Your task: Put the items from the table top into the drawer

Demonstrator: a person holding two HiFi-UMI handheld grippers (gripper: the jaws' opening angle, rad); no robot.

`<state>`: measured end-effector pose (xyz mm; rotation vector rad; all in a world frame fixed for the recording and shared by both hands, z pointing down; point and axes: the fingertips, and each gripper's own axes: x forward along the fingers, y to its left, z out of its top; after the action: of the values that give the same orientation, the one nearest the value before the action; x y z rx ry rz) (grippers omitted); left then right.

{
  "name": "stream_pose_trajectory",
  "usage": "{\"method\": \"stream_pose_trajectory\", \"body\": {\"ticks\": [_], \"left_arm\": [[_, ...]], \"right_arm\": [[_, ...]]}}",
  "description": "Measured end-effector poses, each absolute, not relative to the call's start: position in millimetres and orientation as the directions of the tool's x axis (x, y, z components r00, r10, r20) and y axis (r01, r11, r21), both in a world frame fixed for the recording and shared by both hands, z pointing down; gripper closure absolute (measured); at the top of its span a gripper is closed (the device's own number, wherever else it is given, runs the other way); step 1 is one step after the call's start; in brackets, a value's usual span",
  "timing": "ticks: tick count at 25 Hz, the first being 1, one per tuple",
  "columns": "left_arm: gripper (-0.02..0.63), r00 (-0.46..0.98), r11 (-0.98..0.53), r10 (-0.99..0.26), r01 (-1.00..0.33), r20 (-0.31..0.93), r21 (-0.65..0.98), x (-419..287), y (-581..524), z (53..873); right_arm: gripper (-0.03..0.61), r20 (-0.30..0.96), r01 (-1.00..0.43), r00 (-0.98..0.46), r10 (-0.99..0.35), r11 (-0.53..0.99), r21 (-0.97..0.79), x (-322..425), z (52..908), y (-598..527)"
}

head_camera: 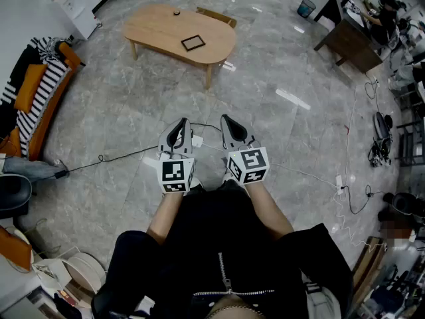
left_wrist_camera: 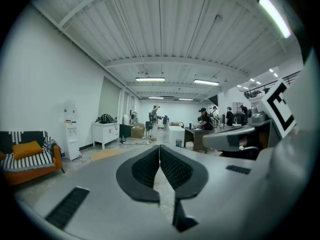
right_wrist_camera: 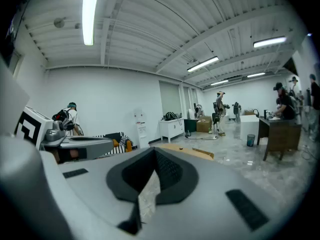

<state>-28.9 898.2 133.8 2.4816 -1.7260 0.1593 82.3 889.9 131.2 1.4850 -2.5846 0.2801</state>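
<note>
A light wooden oval table (head_camera: pixel 159 28) stands far ahead on the grey floor. On it lie a flat black-framed item (head_camera: pixel 193 42) and a small dark round object (head_camera: pixel 176 12). A wooden part (head_camera: pixel 216 16) juts from the table's far side; I cannot tell whether it is the drawer. My left gripper (head_camera: pixel 179 126) and right gripper (head_camera: pixel 230 123) are held side by side close to my body, well short of the table. Both point roughly level toward it. The left gripper (left_wrist_camera: pixel 159 149) is shut and holds nothing, as is the right gripper (right_wrist_camera: pixel 155 152). The table edge (right_wrist_camera: pixel 187 151) shows just beyond the right jaws.
An orange sofa with striped cushions (head_camera: pixel 36 92) lines the left wall. A black cable (head_camera: pixel 106 157) and white cords (head_camera: pixel 312 177) run across the floor near my feet. A dark desk (head_camera: pixel 348 40) stands at the right, and people work at desks (left_wrist_camera: pixel 205 121) far off.
</note>
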Motion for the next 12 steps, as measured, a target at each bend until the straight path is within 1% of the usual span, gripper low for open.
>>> {"method": "stream_pose_trajectory", "body": {"ticks": [6,12], "left_arm": [[0.6,0.356,-0.355,-0.92,-0.934,0.165,0.04,-34,897,141],[0.6,0.373,-0.372,-0.909,-0.927,0.188,0.042,-41,901,147]], "right_arm": [[0.571,0.173,-0.876,-0.482,-0.859,0.476,-0.079,76,125,889],[0.571,0.183,-0.884,-0.468,-0.865,0.458,-0.093,69,126,897]]}}
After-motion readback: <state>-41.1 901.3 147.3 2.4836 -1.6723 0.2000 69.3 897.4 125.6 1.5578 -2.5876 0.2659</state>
